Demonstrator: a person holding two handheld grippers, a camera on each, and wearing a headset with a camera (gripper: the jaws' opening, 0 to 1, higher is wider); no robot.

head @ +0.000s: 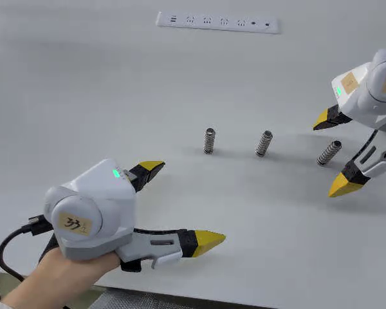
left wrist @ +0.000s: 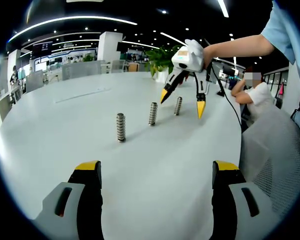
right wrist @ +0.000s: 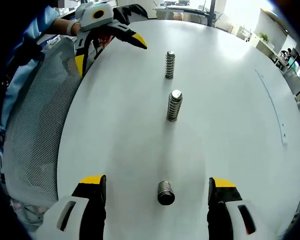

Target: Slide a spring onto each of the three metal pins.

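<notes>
all three pins (right wrist: 176,94) look sprung; right gripper (head: 330,155) open over the end spring (right wrist: 165,192), left gripper (head: 189,201) open, empty; next, lift clear.

Holds the left gripper (head: 183,203) low and close in one hand (head: 58,280), jaws wide apart. Holds the right gripper (head: 332,153) farther out, jaws likewise spread, tips pointing downward.

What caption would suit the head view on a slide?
Left gripper and right gripper, both open, near three springs lined up on a white table.
</notes>
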